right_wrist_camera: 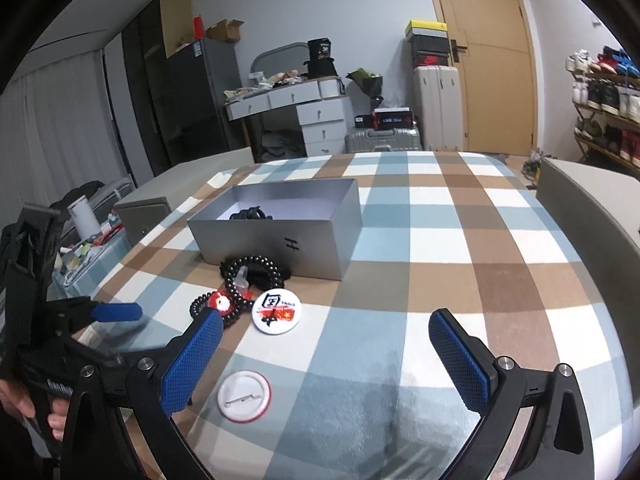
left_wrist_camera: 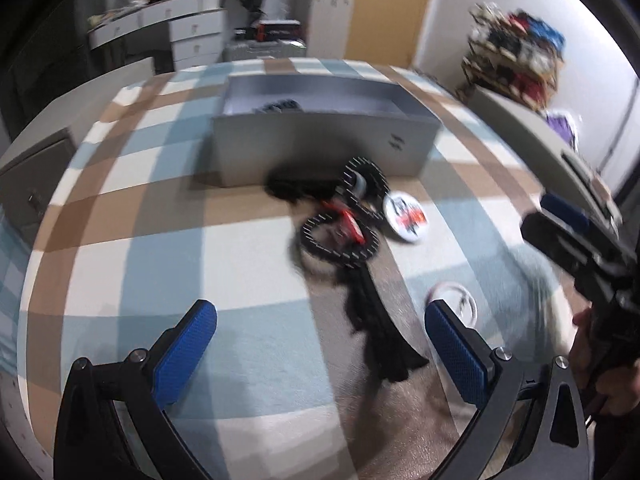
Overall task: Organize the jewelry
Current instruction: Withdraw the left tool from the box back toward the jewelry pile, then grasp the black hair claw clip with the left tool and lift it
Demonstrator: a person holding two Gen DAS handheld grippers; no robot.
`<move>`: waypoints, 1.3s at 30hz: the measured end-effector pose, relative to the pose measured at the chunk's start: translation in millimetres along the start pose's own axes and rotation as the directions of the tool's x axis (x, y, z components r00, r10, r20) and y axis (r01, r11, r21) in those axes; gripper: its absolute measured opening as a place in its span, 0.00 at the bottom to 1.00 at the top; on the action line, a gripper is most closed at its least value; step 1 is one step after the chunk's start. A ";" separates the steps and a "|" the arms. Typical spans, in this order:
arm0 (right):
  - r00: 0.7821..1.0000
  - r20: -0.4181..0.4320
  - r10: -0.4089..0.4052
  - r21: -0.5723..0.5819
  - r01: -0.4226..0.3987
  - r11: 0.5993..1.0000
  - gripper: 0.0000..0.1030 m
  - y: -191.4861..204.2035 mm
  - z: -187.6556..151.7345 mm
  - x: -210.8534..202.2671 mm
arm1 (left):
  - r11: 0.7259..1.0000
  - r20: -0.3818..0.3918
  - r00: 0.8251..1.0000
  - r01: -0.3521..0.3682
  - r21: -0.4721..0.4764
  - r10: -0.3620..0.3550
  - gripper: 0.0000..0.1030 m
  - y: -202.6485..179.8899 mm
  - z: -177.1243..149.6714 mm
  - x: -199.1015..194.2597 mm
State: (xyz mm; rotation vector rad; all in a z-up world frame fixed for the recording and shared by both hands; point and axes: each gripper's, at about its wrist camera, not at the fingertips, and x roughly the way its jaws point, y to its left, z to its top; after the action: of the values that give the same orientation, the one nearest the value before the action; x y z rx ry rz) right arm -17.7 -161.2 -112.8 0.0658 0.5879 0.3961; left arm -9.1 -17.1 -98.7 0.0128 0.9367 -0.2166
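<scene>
Left gripper [left_wrist_camera: 320, 352] open; box [right_wrist_camera: 280, 240] marked "H".

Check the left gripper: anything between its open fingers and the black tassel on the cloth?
Nothing visible. The left gripper is open over the black tassel, with only checked cloth around it. The face-down badge lies beside it, not across.

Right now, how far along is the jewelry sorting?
Barely begun. Done: one dark piece lies in the grey box. In hand: nothing; left gripper and right gripper are open. Left: bead strands and two badges on the cloth.
</scene>
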 end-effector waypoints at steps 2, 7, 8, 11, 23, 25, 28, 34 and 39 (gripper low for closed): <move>1.000 -0.011 0.010 0.012 -0.010 1.000 1.00 -1.4 -0.3 0.6 | 0.999 0.001 1.000 -0.014 0.033 0.014 0.99 -7.8 -0.2 1.0; 1.000 -0.005 0.014 0.014 -0.014 1.000 1.00 -1.6 -1.5 -2.5 | 0.992 -0.010 0.998 -0.058 0.109 0.060 0.98 -15.8 2.5 5.0; 1.000 -0.004 0.015 0.013 -0.015 1.000 1.00 -1.5 -1.7 -2.9 | 0.990 -0.018 0.997 -0.071 0.124 0.074 0.96 -17.1 2.7 6.4; 1.000 -0.005 0.013 0.010 -0.013 1.000 1.00 -1.1 -2.1 -3.2 | 0.989 -0.050 0.997 -0.059 0.134 0.066 0.75 -15.4 3.4 11.5; 1.000 -0.013 0.026 0.031 -0.026 0.999 1.00 -3.7 -3.6 -3.3 | 0.987 -0.089 0.996 -0.013 0.162 0.027 0.11 -19.1 7.8 11.8; 0.999 -0.024 0.032 0.034 -0.031 0.999 1.00 -3.8 -3.3 -2.8 | 0.984 -0.093 0.995 -0.010 0.176 0.027 0.10 -20.4 6.5 10.6; 0.999 -0.031 0.042 0.033 -0.041 0.999 1.00 -2.7 -2.9 -3.3 | 0.986 -0.096 0.995 -0.001 0.169 0.018 0.10 -17.4 4.3 7.9; 0.993 -0.059 0.101 0.045 -0.099 0.994 1.00 0.4 -1.8 0.8 | 0.985 -0.079 0.997 0.020 0.169 -0.007 0.10 -11.6 0.3 -8.8; 0.992 -0.062 0.110 0.045 -0.107 0.993 1.00 7.8 0.3 2.4 | 0.988 -0.077 0.996 0.064 0.139 -0.054 0.10 -4.3 -0.2 -17.7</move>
State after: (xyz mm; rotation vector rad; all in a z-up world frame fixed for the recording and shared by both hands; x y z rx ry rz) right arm -18.4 -153.0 -112.4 0.1254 0.6578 0.4934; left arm -20.2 -18.1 -84.3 0.1244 0.9934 -0.3393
